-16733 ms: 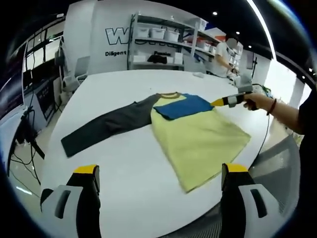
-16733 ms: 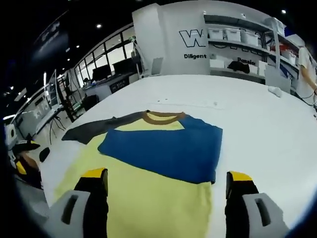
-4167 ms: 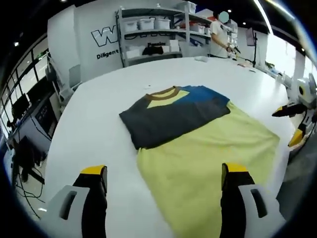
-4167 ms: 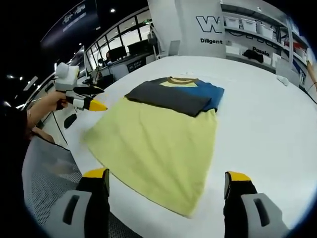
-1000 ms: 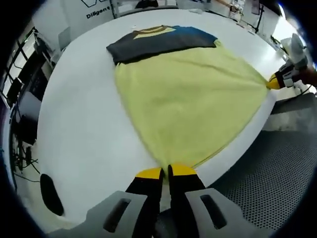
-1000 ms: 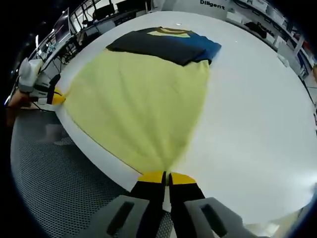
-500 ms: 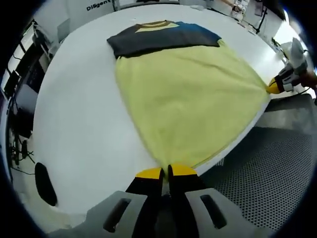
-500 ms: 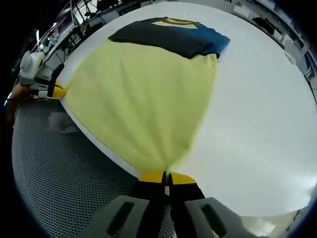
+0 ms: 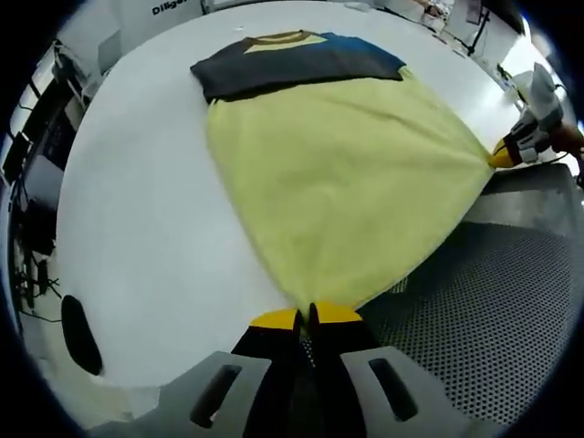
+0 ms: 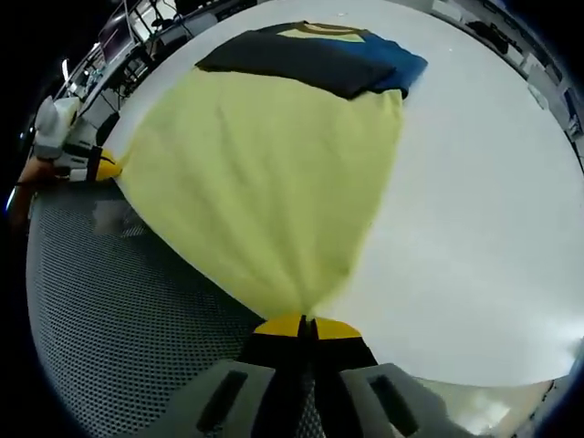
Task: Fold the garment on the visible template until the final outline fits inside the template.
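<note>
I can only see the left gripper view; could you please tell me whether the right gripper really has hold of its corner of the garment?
Observer: Yes. In the right gripper view, the right gripper has its fingers shut together on a yellow hem corner of the garment.
Operator: Thank you. How does the cloth lie on that side?
Observer: The garment's edge there runs in one smooth line up to the folded blue sleeve, with bare white table beside it.
Operator: And how does my gripper look from there?
Observer: The left gripper sits at the opposite hem corner, at the table's edge, with its yellow tips against the cloth.
</note>
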A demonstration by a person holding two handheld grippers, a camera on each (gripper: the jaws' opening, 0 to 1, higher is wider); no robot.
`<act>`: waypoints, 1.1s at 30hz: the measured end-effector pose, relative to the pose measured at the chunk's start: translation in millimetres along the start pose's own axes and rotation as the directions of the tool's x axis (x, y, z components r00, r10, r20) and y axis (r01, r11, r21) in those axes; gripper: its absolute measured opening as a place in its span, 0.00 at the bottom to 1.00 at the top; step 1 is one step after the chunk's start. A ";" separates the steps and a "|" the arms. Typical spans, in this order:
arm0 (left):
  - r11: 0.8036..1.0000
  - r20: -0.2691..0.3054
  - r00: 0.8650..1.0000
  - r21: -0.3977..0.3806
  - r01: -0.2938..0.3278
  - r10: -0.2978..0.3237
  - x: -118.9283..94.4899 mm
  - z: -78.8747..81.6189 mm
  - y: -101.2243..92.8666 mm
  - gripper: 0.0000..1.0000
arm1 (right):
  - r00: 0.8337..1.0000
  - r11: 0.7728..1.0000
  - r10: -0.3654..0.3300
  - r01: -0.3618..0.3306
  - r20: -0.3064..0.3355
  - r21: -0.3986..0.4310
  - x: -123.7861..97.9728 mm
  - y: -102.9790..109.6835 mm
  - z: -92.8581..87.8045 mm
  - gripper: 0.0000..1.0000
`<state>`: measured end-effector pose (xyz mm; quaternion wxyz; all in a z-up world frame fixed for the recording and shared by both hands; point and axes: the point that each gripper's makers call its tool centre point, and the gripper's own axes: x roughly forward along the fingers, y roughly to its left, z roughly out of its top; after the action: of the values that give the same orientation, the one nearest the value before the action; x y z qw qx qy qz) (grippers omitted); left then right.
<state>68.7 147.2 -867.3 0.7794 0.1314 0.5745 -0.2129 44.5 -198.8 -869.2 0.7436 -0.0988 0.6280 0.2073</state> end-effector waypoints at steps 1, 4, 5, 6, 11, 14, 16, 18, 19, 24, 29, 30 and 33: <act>1.000 -0.004 1.000 0.000 0.004 -0.004 -0.1 -0.8 -0.7 0.10 | 1.000 1.000 0.003 -0.003 -0.002 0.004 -0.3 0.3 -1.1 0.00; 1.000 -0.015 1.000 -0.003 0.023 -0.023 -0.6 -4.0 -3.3 0.10 | 1.000 1.000 0.010 -0.010 -0.015 0.014 -0.5 1.5 -4.6 0.00; 1.000 -0.017 1.000 -0.006 0.026 -0.027 -0.9 -5.0 -3.4 0.10 | 1.000 1.000 0.013 -0.012 -0.019 0.013 -0.5 2.0 -5.5 0.00; 1.000 -0.020 0.999 -0.005 0.030 -0.030 -1.0 -5.7 -3.9 0.10 | 1.000 1.000 0.014 -0.014 -0.024 0.011 -0.8 2.8 -6.5 0.00; 0.999 -0.027 0.999 -0.001 0.034 -0.034 -1.6 -7.4 -5.0 0.10 | 0.999 1.000 0.014 -0.014 -0.030 0.008 -1.6 3.9 -8.1 0.00; 0.999 -0.024 0.999 0.001 0.033 -0.033 -2.7 -7.0 -5.3 0.10 | 1.000 1.000 0.012 -0.012 -0.022 0.010 -4.4 3.9 -7.3 0.00; 0.999 -0.006 0.999 -0.005 0.036 -0.036 -5.6 -3.7 -4.9 0.10 | 1.000 1.000 0.002 -0.002 0.003 0.005 -10.3 3.1 -3.4 0.00; 0.999 0.010 0.999 -0.008 0.033 -0.033 -7.5 -1.1 -4.1 0.10 | 1.000 1.000 0.002 -0.002 0.016 0.007 -13.6 2.7 -1.3 0.00; 1.000 0.022 0.999 -0.012 0.029 -0.028 -8.1 0.7 -2.7 0.10 | 1.000 1.000 0.002 -0.002 0.027 0.008 -16.3 2.6 0.6 0.00; 1.000 0.088 0.996 -0.012 0.017 -0.016 -16.0 14.4 -1.6 0.10 | 0.996 1.000 0.000 0.000 0.091 0.007 -27.1 0.9 11.2 0.00; 1.000 0.121 0.993 -0.022 0.010 -0.007 -24.0 23.8 0.8 0.10 | 0.991 1.000 0.007 -0.010 0.132 0.025 -35.4 -1.7 18.3 0.00; 1.000 0.123 0.992 -0.022 0.010 -0.007 -24.4 24.4 1.1 0.10 | 0.991 1.000 0.007 -0.010 0.134 0.025 -35.8 -1.9 18.6 0.00; 0.998 0.201 0.979 -0.055 -0.007 0.018 -34.7 43.0 9.0 0.10 | 0.982 0.999 0.006 -0.014 0.186 0.039 -47.3 -6.1 29.3 0.00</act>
<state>100.5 142.0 -821.5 0.8380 0.0917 0.4974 -0.2047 67.3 -201.0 -818.2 0.7998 -0.0610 0.5602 0.2067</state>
